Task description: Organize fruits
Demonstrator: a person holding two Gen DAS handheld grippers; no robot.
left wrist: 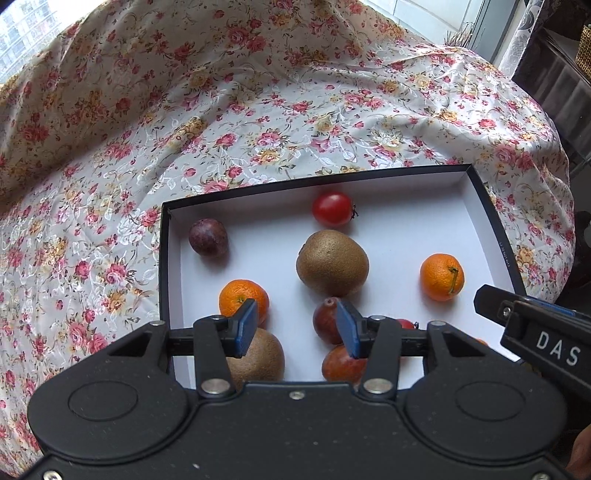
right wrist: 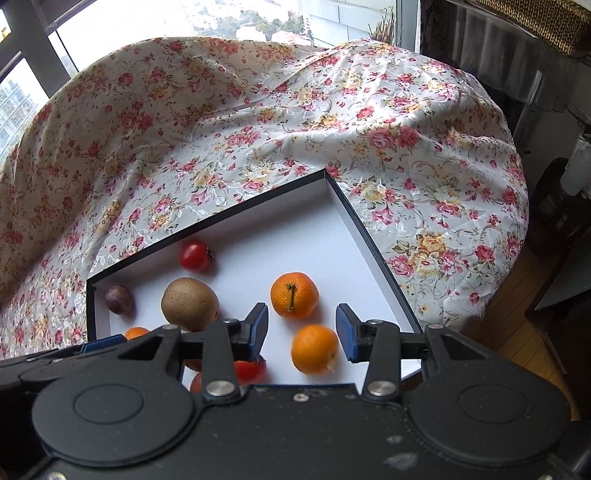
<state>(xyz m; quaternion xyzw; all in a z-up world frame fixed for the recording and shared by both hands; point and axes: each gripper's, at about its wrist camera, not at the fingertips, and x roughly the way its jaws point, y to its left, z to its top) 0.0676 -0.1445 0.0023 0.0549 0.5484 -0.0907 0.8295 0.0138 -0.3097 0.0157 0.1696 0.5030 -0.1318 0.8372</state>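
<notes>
Daylight pours through windows (right wrist: 122, 26) at the upper left (buildings beyond); wooden floor (right wrist: 517, 295) lower right, dark furniture (right wrist: 491, 40) upper right.

A crumpled floral tablecloth (right wrist: 258, 140) covers the table, with windows (right wrist: 155, 22) and a woven basket (right wrist: 535, 18) behind.

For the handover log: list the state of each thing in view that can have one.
Left gripper: jaws open, empty.
Right gripper: jaws open, nothing gripped.
Box: open, no lid, fruit inside.
Stemmed orange: loose on box floor.
Tablecloth: rumpled.
</notes>
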